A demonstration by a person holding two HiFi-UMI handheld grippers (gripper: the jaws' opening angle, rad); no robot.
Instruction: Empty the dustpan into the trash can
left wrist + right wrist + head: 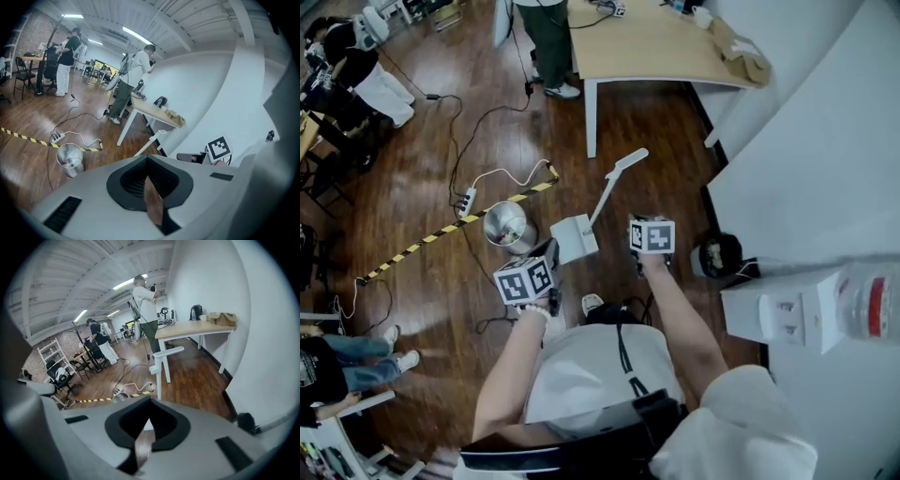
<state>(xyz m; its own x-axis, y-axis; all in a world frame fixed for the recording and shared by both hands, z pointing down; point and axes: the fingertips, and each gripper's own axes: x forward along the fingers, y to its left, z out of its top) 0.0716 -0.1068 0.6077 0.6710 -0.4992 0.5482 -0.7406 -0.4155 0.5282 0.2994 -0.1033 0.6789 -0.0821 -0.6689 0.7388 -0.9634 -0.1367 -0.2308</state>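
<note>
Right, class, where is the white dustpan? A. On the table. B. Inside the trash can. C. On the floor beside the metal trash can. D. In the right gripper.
C: the dustpan stands on the floor next to the trash can, held by nothing.

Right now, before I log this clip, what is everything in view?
dustpan: one, white, long-handled, on the floor, centre
trash can: one, silver, left of the dustpan
table: one, wood top, white legs, by the wall
power strip: one, white, on the floor beyond the trash can
striped tape: one strip, yellow-black, across the floor
water dispenser: one, white, far right
bystanders: at least three, room's edges
left gripper: one, grey, nearest the trash can
right gripper: one, grey, shut, empty
</note>
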